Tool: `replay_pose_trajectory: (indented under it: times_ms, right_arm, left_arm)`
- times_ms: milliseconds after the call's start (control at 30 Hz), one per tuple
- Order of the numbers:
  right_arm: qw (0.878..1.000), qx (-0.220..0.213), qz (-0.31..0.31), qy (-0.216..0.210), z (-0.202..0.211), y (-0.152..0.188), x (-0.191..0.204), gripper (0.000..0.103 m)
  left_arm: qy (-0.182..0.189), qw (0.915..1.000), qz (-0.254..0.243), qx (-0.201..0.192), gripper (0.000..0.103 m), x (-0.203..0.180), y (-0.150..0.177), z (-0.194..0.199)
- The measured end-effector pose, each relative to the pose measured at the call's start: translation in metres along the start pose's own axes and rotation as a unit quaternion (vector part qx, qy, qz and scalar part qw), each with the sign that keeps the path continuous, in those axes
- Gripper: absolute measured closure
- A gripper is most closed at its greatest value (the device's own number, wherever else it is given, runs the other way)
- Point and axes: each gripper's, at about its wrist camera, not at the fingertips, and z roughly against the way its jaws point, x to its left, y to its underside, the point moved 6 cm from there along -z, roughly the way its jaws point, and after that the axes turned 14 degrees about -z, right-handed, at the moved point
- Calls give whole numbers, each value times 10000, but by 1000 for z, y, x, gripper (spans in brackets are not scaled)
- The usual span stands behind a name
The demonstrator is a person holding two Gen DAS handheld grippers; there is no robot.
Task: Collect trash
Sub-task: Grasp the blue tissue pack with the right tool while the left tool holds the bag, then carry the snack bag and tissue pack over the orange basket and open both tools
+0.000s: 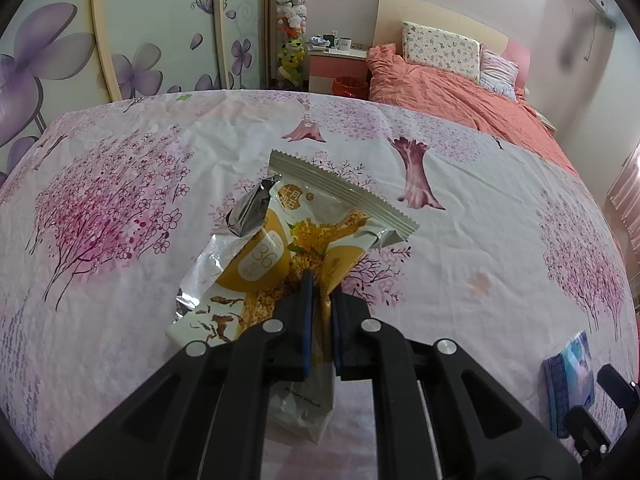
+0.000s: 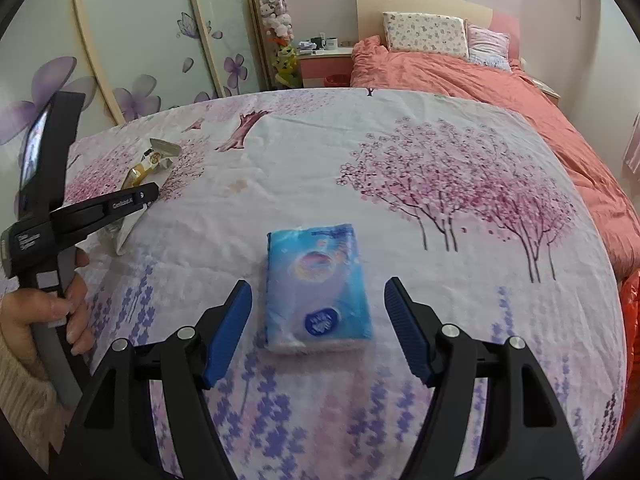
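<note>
Gripping the handle, person's hand [image 2: 60, 312] at near left, left hand-held gripper [image 1: 320, 292] angled down, clamped on yellow snack wrapper [image 1: 280, 248] over the floral bedsheet [image 1: 120, 200]. Spread wide, right hand-held gripper [image 2: 318, 308] straddling blue tissue pack [image 2: 316, 284], pads clear. Beyond, orange quilt [image 2: 460, 76].

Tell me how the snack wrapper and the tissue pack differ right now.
The snack wrapper is yellow and silver, crumpled and torn open; the tissue pack is blue, smooth and looks unopened. The wrapper is clamped in the left gripper; the pack lies flat between the right gripper's open jaws, untouched. The wrapper's top edge is zigzag-cut; the pack's edges are plain. Both are over the same floral sheet.
</note>
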Motion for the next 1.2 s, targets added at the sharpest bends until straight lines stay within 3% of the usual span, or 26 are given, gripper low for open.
replay_pose_trajectory:
  times_ms: [300, 400, 500, 633, 800, 933, 1200]
  right_arm:
    - [9997, 3, -10, 230, -14, 0, 0, 35]
    - [9995, -15, 58, 311, -16, 3, -1, 48]
    - [9992, -62, 62, 396, -13, 4, -7, 50]
    - [9971, -182, -145, 722, -7, 0, -34, 50]
    - [9875, -361, -742, 1345, 5, -10, -95, 50]
    - [9840, -370, -1202, 1262, 9, -10, -121, 50]
    - [9838, -358, -1175, 1302, 8, -9, -120, 49]
  left_arm:
    - [-21, 10000, -16, 6, 92, 0, 0, 0]
    - [-25, 10000, -19, 7, 92, -1, 0, 1]
    - [-28, 10000, -22, 8, 92, -1, 0, 1]
    - [-32, 10000, -23, 10, 92, -1, -1, 1]
    - [-15, 10000, -7, 5, 92, -1, -1, 1]
    - [-19, 10000, -10, 5, 91, 0, -1, 1]
    - [-294, 9993, -224, 78, 90, -6, -3, 0]
